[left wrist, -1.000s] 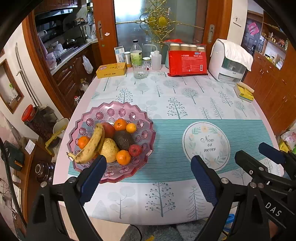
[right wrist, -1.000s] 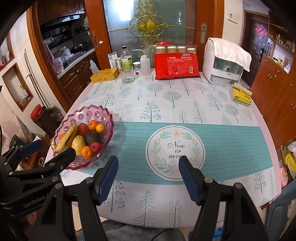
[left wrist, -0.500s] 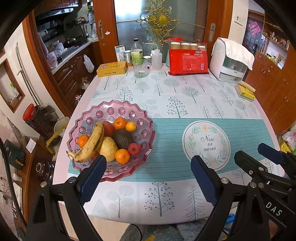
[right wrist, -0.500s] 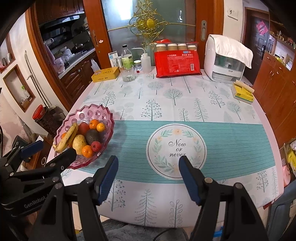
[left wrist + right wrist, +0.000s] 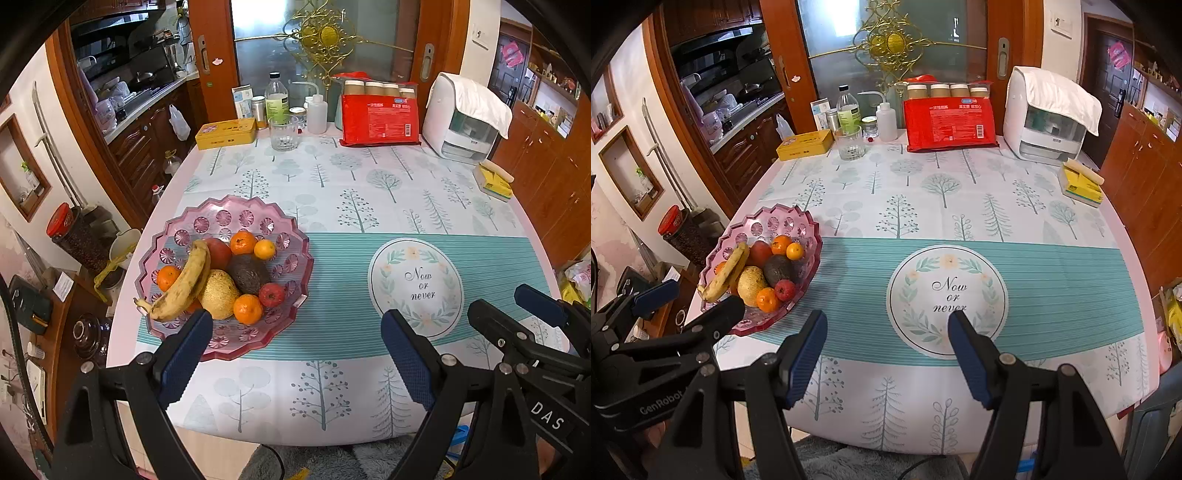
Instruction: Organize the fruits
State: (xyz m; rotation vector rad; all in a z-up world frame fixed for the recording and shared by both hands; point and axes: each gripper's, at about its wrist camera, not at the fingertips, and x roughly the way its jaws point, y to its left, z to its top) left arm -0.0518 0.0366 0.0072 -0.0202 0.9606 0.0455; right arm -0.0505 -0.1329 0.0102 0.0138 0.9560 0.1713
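A pink scalloped glass bowl (image 5: 291,236) sits on the table's left side, also in the right wrist view (image 5: 809,225). It holds a banana (image 5: 184,284), a yellow pear (image 5: 218,293), a dark avocado (image 5: 248,275), a small red apple (image 5: 272,294), a red fruit (image 5: 218,251) and several oranges (image 5: 248,308). My left gripper (image 5: 297,338) is open and empty above the table's near edge, just right of the bowl. My right gripper (image 5: 888,334) is open and empty near the round printed emblem (image 5: 947,291).
Along the far edge stand a yellow tin (image 5: 226,133), a glass (image 5: 283,133), bottles (image 5: 277,101), a red package (image 5: 380,120) and a white appliance (image 5: 465,122). A yellow sponge pack (image 5: 495,181) lies at the right. Wooden cabinets flank both sides.
Both grippers have drifted slightly forward toward the table; the views shift a little. The fruit and the bowl have not moved. Both grippers stay open.
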